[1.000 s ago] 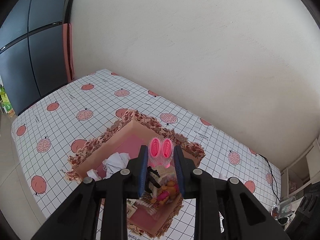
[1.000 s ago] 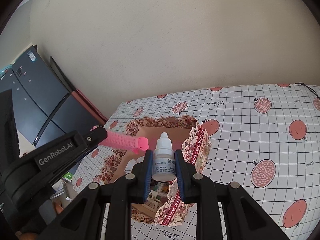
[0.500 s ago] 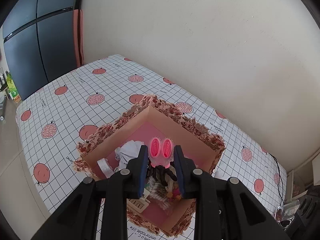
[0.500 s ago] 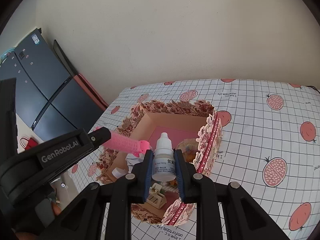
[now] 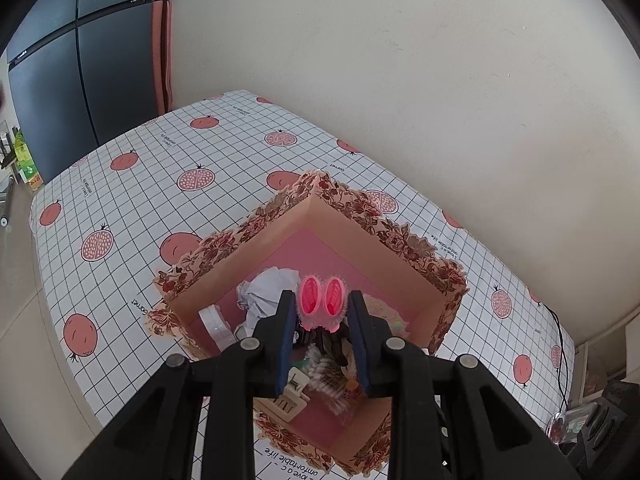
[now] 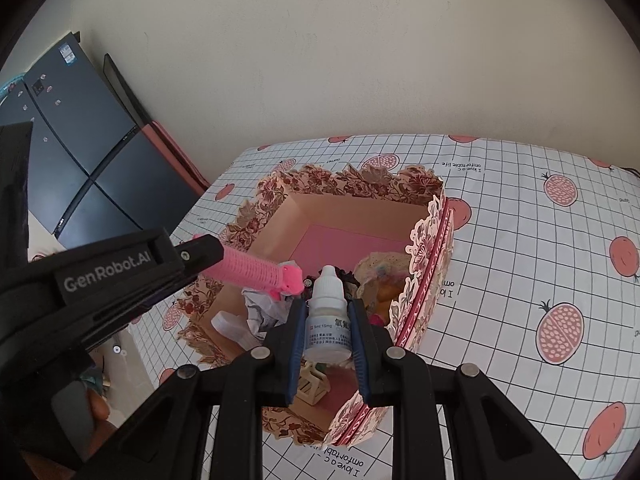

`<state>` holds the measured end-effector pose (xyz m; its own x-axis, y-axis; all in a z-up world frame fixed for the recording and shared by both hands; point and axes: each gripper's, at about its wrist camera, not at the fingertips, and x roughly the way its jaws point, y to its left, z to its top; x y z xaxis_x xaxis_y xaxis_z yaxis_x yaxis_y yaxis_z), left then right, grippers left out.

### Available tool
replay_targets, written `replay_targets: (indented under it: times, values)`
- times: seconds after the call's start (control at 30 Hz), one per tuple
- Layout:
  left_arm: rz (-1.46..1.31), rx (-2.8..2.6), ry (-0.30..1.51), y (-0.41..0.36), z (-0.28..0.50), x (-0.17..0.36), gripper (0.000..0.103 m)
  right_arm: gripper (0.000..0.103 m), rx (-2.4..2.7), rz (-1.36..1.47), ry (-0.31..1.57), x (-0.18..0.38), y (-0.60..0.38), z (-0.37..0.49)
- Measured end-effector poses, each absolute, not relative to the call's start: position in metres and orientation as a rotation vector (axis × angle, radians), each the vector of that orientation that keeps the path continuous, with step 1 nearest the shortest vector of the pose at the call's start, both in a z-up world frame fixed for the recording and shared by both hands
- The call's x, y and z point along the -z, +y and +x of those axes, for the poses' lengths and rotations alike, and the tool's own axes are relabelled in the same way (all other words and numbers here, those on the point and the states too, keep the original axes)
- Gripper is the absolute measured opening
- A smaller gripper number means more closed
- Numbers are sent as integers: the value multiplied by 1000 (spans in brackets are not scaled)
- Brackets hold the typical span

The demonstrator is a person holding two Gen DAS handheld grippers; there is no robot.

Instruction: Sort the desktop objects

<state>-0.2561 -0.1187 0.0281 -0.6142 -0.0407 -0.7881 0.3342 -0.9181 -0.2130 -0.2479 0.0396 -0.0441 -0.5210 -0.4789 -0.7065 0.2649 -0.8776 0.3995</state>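
Downward both hand-held grippers (image 5: 322, 312) (image 6: 326, 320), above box (image 6: 424, 240)

"GenRobot.AI" on the left hand-held gripper (image 6: 256, 276); "5ml:15mg" on the dropper bottle (image 6: 327, 320); "comfortable life" on the tablecloth (image 6: 520, 240).

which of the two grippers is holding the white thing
The right gripper: its jaws clamp a small white dropper bottle with a printed label. The left gripper holds pink hair rollers instead, both above the floral box.

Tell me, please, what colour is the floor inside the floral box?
Pink; the box floor shows best in the left wrist view.
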Motion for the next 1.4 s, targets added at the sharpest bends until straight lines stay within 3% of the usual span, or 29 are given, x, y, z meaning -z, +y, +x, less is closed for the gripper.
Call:
replay_targets:
  times: [0.23, 0.77, 0.83, 0.97, 1.03, 1.1, 1.23, 1.4]
  values:
    - [1258, 2598, 502, -118, -256, -28, 28, 26, 2392, 1222, -336, 43, 39, -247]
    - [1274, 2606, 488, -110, -256, -30, 47, 27, 2414, 1249, -348, 37, 51, -246]
    - [1272, 2615, 475, -107, -255, -32, 54, 34, 2424, 1250, -346, 35, 55, -244]
    - [1273, 2634, 472, -103, -252, -35, 57, 45, 2458, 1253, -344, 29, 69, -242]
    - [1271, 2638, 470, -101, -250, -36, 67, 60, 2473, 1265, -356, 27, 77, -241]
    - [1261, 2640, 462, -99, -247, -38, 68, 67, 2490, 1280, -357, 25, 86, -240]
    - [1236, 2660, 438, -96, -240, -44, 69, 71, 2549, 1303, -298, 19, 105, -233]
    - [1226, 2666, 451, -95, -230, -45, 69, 78, 2596, 1320, -353, 12, 135, -220]
